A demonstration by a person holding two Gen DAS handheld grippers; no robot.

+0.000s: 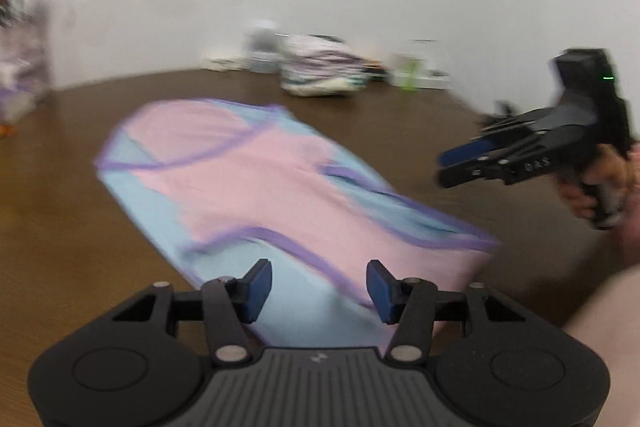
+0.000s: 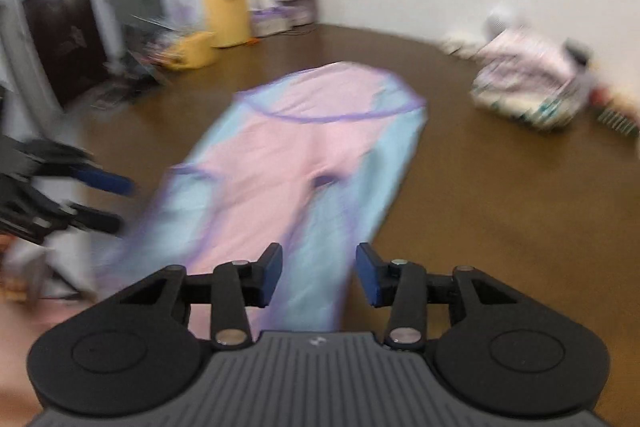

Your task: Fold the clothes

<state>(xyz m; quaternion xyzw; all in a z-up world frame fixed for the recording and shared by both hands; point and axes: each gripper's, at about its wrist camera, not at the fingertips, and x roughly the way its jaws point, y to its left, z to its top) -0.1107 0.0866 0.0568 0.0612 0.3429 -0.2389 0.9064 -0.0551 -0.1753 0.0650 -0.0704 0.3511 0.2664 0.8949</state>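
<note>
Both the left claw [image 1: 319,285] and the right claw [image 2: 319,275] have their fingers apart and hold nothing, and just ahead of them the pink and blue garment [image 1: 256,183] lies flat on the brown desk [image 1: 60,227].

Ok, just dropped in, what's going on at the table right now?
A person is folding clothes with two hand-held grippers. A pink and blue garment lies spread on the brown table. The left hand-held gripper and right hand-held gripper both hover open near it, gripping nothing. A folded pile sits near the wall.
</note>
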